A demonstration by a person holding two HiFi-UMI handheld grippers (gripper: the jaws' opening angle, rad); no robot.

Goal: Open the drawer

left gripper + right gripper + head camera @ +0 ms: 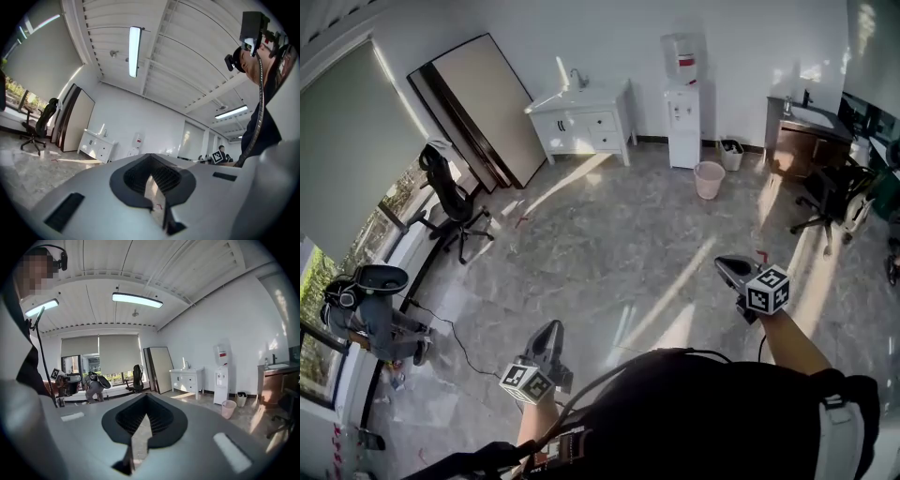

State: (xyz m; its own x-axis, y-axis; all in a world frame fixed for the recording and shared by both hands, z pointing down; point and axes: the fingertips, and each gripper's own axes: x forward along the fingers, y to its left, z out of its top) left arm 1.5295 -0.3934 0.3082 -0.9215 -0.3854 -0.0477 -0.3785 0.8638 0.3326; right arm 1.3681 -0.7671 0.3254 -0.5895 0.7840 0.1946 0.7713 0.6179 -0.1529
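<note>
Looking down on a big room: grey stone floor, mostly bare, with sun patches. The window blind on the left is cut off by the frame edge. A large board leans on the far wall. The wearer's dark shirt fills the bottom of the head view, hiding the floor below it and most of the left forearm.

The white cabinet stands against the far wall, just right of the board. It also shows small in the left gripper view and the right gripper view. The drawer is on its right half and looks closed; handles are too small to make out. It is well apart from both grippers.

A brown sink unit at far right is partly cut off. One black office chair sits near the window and another chair by the sink unit. A water dispenser stands right of the cabinet, with a pink bin in front of it. A second person bends over by the window; what they are handling is unclear.

The left gripper is in mid-air. In its own view the jaws are together with only a thin slit and nothing between. The right gripper is also in mid-air, with jaws fully closed and empty.
</note>
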